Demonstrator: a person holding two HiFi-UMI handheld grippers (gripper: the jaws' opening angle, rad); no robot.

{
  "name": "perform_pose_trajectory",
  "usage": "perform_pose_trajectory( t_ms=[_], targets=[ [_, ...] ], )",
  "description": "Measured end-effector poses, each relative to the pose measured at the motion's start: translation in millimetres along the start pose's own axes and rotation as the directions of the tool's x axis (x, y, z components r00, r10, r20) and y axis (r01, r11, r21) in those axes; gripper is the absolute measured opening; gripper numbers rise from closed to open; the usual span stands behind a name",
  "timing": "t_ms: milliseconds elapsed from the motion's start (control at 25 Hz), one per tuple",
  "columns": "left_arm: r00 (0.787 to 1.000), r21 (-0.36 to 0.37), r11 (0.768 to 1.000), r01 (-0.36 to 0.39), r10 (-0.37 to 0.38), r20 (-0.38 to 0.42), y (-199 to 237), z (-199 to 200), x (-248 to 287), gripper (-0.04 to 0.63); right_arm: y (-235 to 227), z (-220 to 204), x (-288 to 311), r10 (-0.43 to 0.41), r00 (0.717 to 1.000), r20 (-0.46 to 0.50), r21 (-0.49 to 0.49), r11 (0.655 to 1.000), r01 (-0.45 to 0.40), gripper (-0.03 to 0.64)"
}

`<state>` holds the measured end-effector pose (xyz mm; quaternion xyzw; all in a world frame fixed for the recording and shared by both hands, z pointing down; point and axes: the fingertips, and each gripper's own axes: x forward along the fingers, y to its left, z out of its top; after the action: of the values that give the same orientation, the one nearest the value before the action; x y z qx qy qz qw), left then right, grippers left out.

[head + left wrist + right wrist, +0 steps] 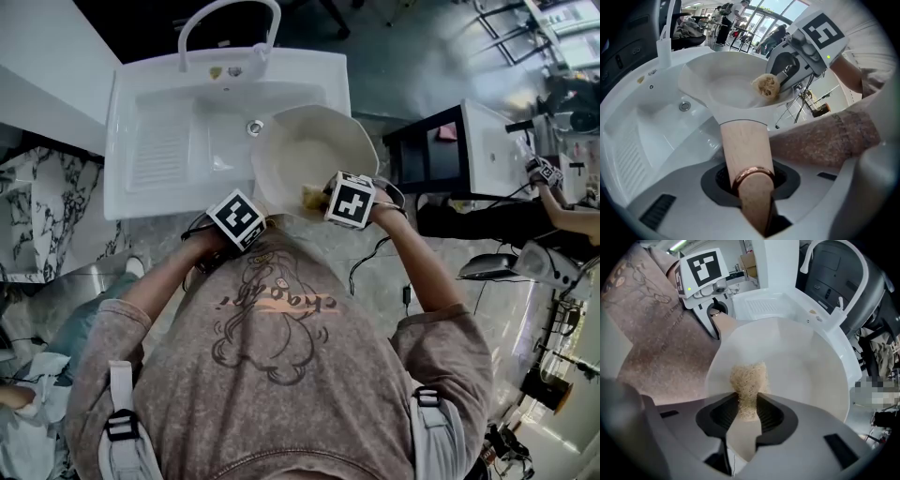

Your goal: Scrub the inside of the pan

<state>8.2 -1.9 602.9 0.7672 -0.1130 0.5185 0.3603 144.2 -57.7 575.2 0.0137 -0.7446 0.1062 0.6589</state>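
Obliquely, pan handle [744,147] toward left gripper [752,187].

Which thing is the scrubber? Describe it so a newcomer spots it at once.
Start at the white sink; at its right end a white pan is held by its wooden handle. Inside the pan, pinched in the right hand-held gripper, is the scrubber: a tan, fibrous wad against smooth white.

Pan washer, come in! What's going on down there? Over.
Left gripper shut on pan handle, pan tilted over sink. Right gripper shut on scrubber, at pan's inside. Nothing in the way. Over.
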Motion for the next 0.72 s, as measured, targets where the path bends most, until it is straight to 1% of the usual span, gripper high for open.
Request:
perform_pose_trajectory(
  t_ms=[160, 400, 560, 640, 720],
  targets=[
    [1.000, -0.004, 1.000, 0.001, -0.001, 0.000, -0.4, 0.3, -0.1, 0.114, 7.9, 22.7, 10.0, 0.042, 0.999, 0.015, -0.042, 0.998, -0.041, 0.136],
    [1.000, -0.001, 1.000, 0.006, -0.006, -0.003, -2.1, 0.1, 1.1, 0.112, 7.9, 50.6, 27.3, 0.040, 0.999, 0.003, -0.096, 0.995, -0.039, 0.135],
    [1.000, -0.011, 1.000, 0.020, -0.020, -0.005, -3.2, -1.7, 1.8, 0.110, 0.0, 65.6, 36.8, 0.047, 0.999, 0.000, -0.105, 0.993, -0.046, 0.135],
    [1.000, -0.007, 1.000, 0.015, -0.016, -0.009, -3.1, -3.1, 1.9, 0.110, -5.1, 71.6, 44.0, 0.042, 0.999, -0.005, -0.101, 0.994, -0.042, 0.135],
    [1.000, -0.004, 1.000, 0.012, -0.012, -0.012, -2.9, -3.8, 2.3, 0.110, -10.8, 72.4, 49.3, 0.038, 0.999, -0.032, -0.084, 0.996, -0.040, 0.135]
  ],
)
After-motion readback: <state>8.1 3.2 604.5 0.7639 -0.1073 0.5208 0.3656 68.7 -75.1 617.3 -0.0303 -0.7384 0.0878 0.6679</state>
